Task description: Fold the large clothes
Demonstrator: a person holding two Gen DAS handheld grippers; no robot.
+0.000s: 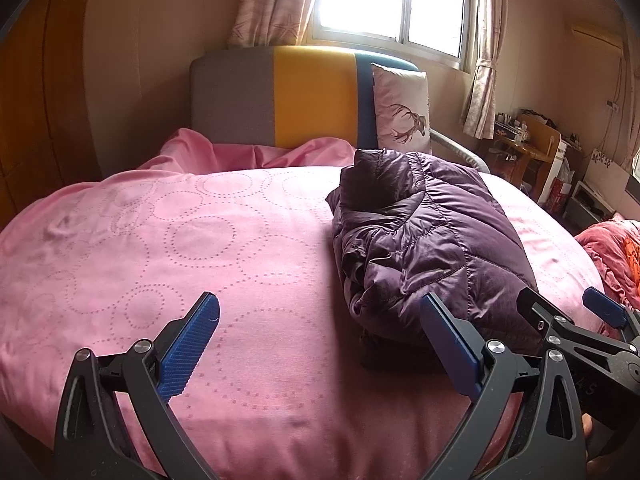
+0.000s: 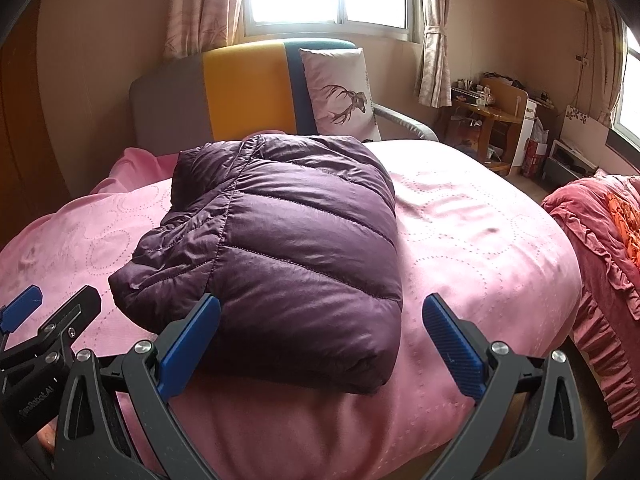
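A dark purple quilted down jacket lies folded into a thick bundle on the pink bed cover. In the right wrist view the jacket fills the middle, just beyond my fingers. My left gripper is open and empty, to the left of the bundle's near end, with its right finger close to the jacket's edge. My right gripper is open and empty, straddling the jacket's near end without gripping it. It also shows in the left wrist view at the right edge.
The bed has a grey, yellow and blue headboard with a deer-print pillow against it. A red blanket lies off the bed's right side. A wooden desk with clutter stands by the right wall under the window.
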